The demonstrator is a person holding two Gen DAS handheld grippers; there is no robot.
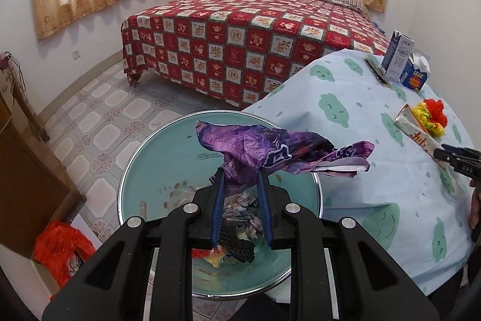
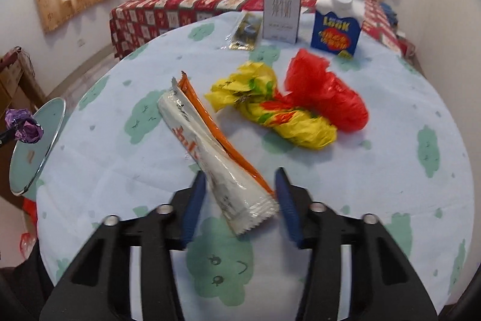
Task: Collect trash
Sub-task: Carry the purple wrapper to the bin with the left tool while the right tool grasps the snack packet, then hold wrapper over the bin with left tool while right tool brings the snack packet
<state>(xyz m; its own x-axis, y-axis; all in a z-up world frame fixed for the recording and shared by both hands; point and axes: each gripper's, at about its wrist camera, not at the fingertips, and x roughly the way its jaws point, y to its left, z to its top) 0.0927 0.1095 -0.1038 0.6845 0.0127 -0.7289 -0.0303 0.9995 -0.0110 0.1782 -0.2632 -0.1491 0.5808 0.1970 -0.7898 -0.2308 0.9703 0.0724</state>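
So the left gripper is clamped on a crumpled purple wrapper, which is held right above a teal bin with a shiny metal rim. Some scrunched-up trash is already seen down inside the bin, partly hidden behind the fingers. The bin is parked just beside the table, which is covered in a pale blue cloth with green cloud faces.

Over on the right, the right gripper is spread wide, with a long white-and-orange snack wrapper lying flat on the cloth between its blue fingers; whether they're touching it can't be told. Just past that, a yellow bag and a red bag are bunched together. Further back, a grey carton and a blue carton are stood upright, with a flat clear packet laid beside them.
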